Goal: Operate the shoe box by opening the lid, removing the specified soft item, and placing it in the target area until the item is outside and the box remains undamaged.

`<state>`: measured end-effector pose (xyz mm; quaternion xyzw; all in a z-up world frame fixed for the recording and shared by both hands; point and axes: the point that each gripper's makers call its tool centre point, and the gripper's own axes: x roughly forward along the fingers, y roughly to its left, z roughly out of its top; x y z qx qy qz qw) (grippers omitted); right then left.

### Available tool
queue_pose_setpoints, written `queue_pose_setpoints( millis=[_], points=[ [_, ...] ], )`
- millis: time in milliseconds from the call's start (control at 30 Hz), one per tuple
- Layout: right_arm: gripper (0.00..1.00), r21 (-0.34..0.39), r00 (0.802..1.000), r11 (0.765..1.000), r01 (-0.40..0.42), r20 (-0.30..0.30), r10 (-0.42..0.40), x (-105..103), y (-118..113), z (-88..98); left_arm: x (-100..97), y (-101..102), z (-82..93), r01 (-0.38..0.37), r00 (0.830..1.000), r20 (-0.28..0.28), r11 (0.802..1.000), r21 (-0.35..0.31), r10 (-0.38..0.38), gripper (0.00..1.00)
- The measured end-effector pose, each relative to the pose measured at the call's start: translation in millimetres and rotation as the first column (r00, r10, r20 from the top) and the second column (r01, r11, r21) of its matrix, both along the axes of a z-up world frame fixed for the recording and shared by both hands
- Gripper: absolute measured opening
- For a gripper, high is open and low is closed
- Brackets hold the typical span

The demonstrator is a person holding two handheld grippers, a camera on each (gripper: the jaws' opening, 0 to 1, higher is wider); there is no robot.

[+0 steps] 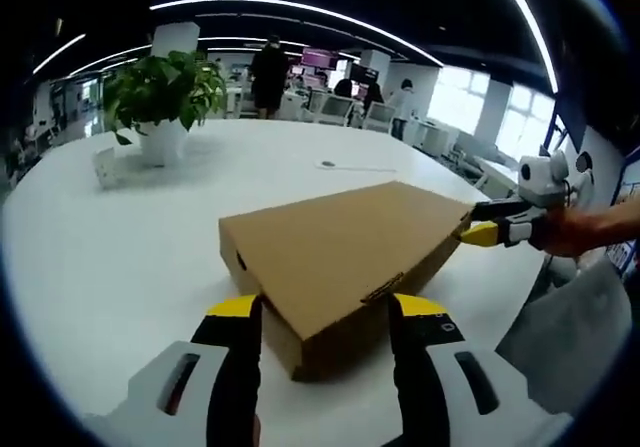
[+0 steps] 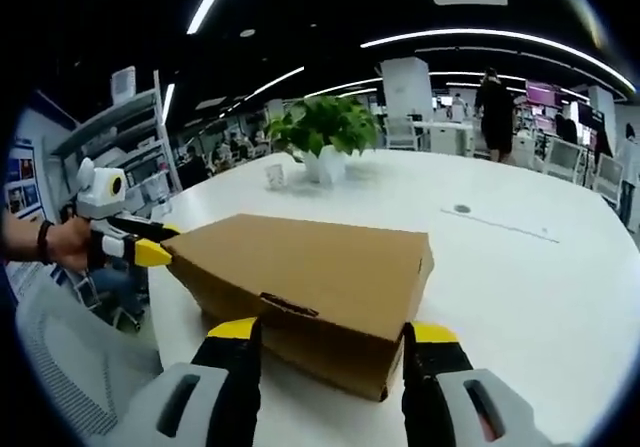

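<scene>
A closed brown cardboard shoe box (image 1: 340, 237) lies on the white table (image 1: 100, 257). My left gripper (image 1: 328, 312) is open, its yellow-tipped jaws standing on either side of the box's near corner. My right gripper (image 1: 482, 229) comes in from the right, held by a hand (image 1: 590, 232), with its tips at the box's far corner. In the right gripper view the same box (image 2: 300, 257) lies lid down, and my right gripper (image 2: 335, 332) is open astride its near end. The left gripper (image 2: 148, 247) meets the opposite corner. The box's contents are hidden.
A potted green plant (image 1: 160, 97) (image 2: 325, 127) stands toward the table's far side, with a small white item (image 1: 105, 167) beside it. A small dark disc (image 2: 461, 208) lies on the table (image 2: 540, 287). People and desks fill the background. A grey mesh chair (image 2: 60, 367) sits off the table's edge.
</scene>
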<state>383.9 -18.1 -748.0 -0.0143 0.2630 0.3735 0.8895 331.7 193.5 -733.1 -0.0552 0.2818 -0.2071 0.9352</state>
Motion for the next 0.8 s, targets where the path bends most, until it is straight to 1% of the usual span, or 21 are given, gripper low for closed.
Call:
queue_pose_setpoints(
  millis=[33,133,533,800],
  points=[
    [0.54,0.014,1.000,1.000,0.007,0.005,-0.007,1,0,3.8,0.5,0,1.4,0.000,1.000,0.003,1.000,0.003,0.000,0.52],
    [0.54,0.024,1.000,1.000,0.015,0.014,-0.016,3,1,9.2,1.7,0,5.6,0.003,1.000,0.014,1.000,0.011,-0.003,0.52],
    [0.54,0.054,0.999,0.998,0.035,0.023,-0.036,6,2,20.3,4.6,2,17.6,-0.004,0.999,0.037,1.000,0.009,0.004,0.52],
    [0.53,0.072,0.998,0.996,0.043,0.047,-0.046,15,4,36.1,9.0,3,28.9,-0.008,0.998,0.060,1.000,-0.002,0.008,0.51]
  ],
)
